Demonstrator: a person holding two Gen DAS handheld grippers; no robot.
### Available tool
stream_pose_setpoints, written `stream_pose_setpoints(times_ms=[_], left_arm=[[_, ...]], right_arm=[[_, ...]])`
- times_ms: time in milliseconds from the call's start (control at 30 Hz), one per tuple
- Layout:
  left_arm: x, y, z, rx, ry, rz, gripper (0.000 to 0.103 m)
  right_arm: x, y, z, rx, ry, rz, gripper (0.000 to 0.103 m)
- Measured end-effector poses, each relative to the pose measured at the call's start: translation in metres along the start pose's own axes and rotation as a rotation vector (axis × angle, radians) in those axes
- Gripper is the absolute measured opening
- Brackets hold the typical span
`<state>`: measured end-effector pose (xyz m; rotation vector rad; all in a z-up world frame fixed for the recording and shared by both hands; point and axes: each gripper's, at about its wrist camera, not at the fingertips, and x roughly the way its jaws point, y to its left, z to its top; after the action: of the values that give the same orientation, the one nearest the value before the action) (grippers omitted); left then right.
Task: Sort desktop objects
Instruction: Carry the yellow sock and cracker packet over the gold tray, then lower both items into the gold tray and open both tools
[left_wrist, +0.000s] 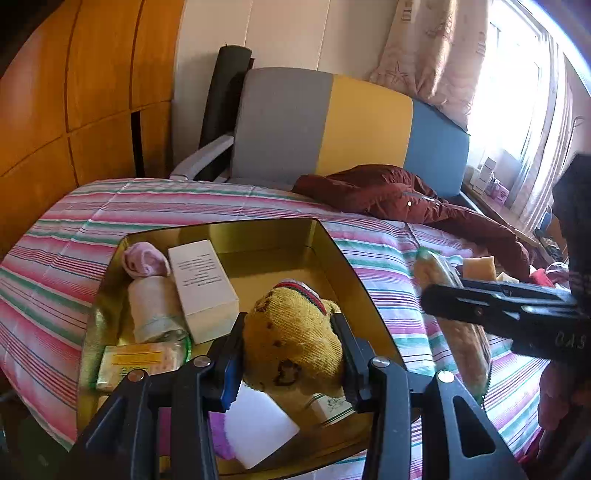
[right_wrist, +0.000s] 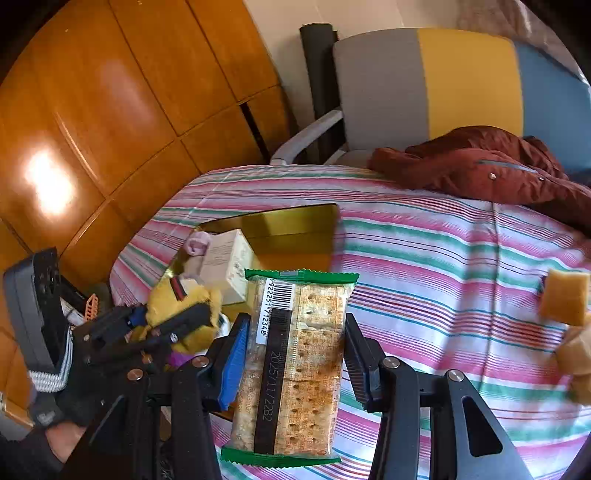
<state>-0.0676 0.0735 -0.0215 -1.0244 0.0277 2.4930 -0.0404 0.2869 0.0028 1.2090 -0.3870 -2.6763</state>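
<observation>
On the cracker packet (right_wrist: 295, 365), in the right wrist view, we read a barcode on a white label with the digits "6 922251 712348" running lengthwise beside it. Below that, a black strip along the packet carries the printed stamp "2025/11/22B2".

In the left wrist view, the black body of the right gripper (left_wrist: 439, 299) bears pale characters that we read only roughly as "0A9"; they appear turned and partly cut off.

The white carton (left_wrist: 203, 288) in the gold tin (left_wrist: 332, 243) has several lines of small dark print on its top face, too fine for us to read. The yellow-labelled packet (left_wrist: 136, 363) also shows print we cannot make out.
</observation>
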Motion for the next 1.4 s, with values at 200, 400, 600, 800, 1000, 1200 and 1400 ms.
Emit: stream_pose_setpoints(times_ms=[200, 400, 600, 800, 1000, 1200, 1400], left_arm=[[0.003, 0.009, -0.007, -0.018, 0.015, 0.006, 0.044], [0.008, 0.013, -0.012, -0.032, 0.028, 0.002, 0.044], [0.008, 0.015, -0.014, -0.033, 0.023, 0.010, 0.044], [0.008, 0.019, -0.015, -0.036, 0.020, 0.023, 0.044], [0.014, 0.022, -0.015, -0.042, 0.030, 0.032, 0.045], [0.024, 0.022, -0.017, -0.045, 0.048, 0.031, 0.045], [0.035, 0.023, -0.020, -0.050, 0.075, 0.020, 0.049]], right_arm=[[0.016, 0.020, 0.013, -0.018, 0.008, 0.001, 0.049], [0.031, 0.029, 0.022, -0.029, 0.027, -0.010, 0.049], [0.041, 0.032, 0.022, -0.025, 0.047, -0.011, 0.049], [0.046, 0.032, 0.023, -0.012, 0.048, -0.019, 0.049], [0.053, 0.034, 0.026, -0.012, 0.051, -0.037, 0.049], [0.060, 0.034, 0.028, -0.007, 0.061, -0.048, 0.049], [0.067, 0.032, 0.028, 0.005, 0.072, -0.054, 0.049]])
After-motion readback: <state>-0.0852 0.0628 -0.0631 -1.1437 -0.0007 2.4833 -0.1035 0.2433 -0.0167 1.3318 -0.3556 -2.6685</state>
